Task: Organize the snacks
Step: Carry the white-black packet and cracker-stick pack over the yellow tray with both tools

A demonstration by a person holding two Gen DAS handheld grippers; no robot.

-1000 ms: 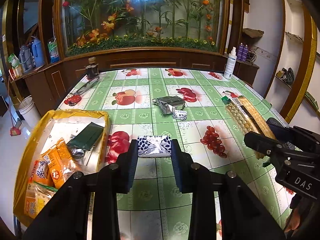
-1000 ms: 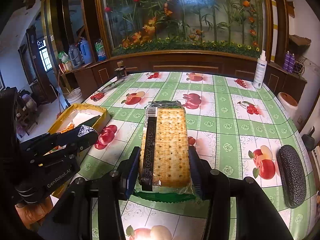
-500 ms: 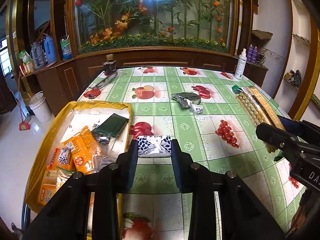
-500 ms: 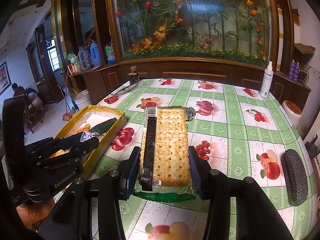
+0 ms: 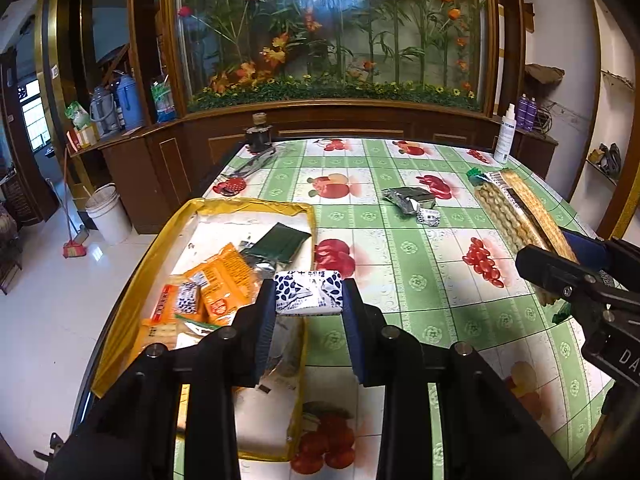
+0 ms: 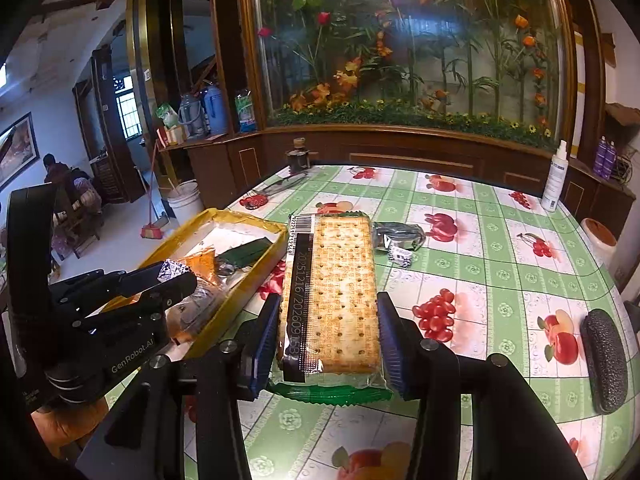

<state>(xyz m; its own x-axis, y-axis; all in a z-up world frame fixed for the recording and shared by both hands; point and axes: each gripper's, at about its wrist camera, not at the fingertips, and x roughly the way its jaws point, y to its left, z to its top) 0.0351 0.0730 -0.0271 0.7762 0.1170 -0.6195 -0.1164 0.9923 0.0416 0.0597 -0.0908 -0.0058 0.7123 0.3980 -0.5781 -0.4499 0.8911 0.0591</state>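
Note:
My left gripper (image 5: 309, 292) is shut on a small blue-and-white snack packet (image 5: 309, 293), held above the right wall of the yellow tray (image 5: 248, 205). The tray holds orange packets (image 5: 224, 276), a dark green packet (image 5: 282, 242) and crackers. My right gripper (image 6: 328, 328) is shut on a long cracker pack (image 6: 332, 292) in clear wrap with a green end, held over the table to the right of the yellow tray (image 6: 236, 216). A silver packet (image 5: 408, 197) and a small blue-and-white packet (image 5: 428, 217) lie on the green fruit-print tablecloth (image 5: 400, 248).
A white spray bottle (image 6: 555, 176) stands at the table's far right. A dark textured case (image 6: 604, 360) lies near the right edge. A dark jar (image 5: 258, 134) and a red-headed utensil (image 5: 230, 186) sit at the far left corner. A white bucket (image 5: 106, 212) and broom stand on the floor.
Both grippers have moved left with their packs still held. The small packet now hangs over the tray's right wall instead of the tablecloth, and the tray looks closer to the cracker pack.

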